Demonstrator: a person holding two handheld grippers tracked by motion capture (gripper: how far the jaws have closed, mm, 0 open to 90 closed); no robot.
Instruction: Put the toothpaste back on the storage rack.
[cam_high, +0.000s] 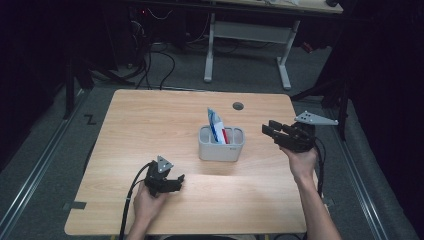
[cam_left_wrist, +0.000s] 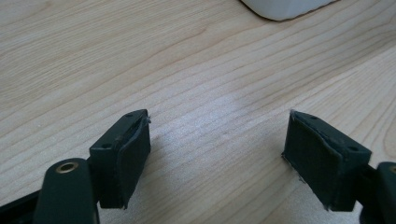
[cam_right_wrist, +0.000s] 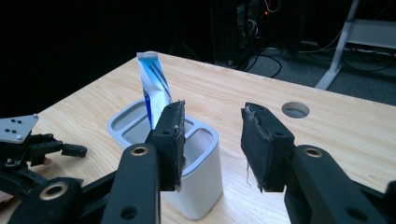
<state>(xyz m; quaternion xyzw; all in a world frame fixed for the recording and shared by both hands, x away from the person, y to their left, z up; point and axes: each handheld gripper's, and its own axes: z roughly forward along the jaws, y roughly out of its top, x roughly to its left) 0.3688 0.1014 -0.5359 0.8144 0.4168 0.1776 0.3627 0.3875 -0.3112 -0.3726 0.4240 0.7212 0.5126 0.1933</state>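
Observation:
A pale grey holder (cam_high: 221, 150) with compartments stands mid-table. A blue-and-white tube (cam_high: 215, 124) sticks up out of it, with a red item (cam_high: 225, 136) beside the tube. My left gripper (cam_high: 176, 181) rests low near the table's front, left of the holder, jaws open over bare wood (cam_left_wrist: 217, 126). My right gripper (cam_high: 271, 130) hovers just right of the holder, open and empty. In the right gripper view its jaws (cam_right_wrist: 212, 109) frame the holder (cam_right_wrist: 198, 186) and the tube (cam_right_wrist: 154, 88); the left gripper (cam_right_wrist: 70, 150) lies beyond.
The wooden table (cam_high: 150, 125) has a round cable hole (cam_high: 238, 106) behind the holder. A corner of the holder (cam_left_wrist: 285, 7) shows at the top of the left gripper view. A white desk frame (cam_high: 250, 35) and cables stand on the floor past the far edge.

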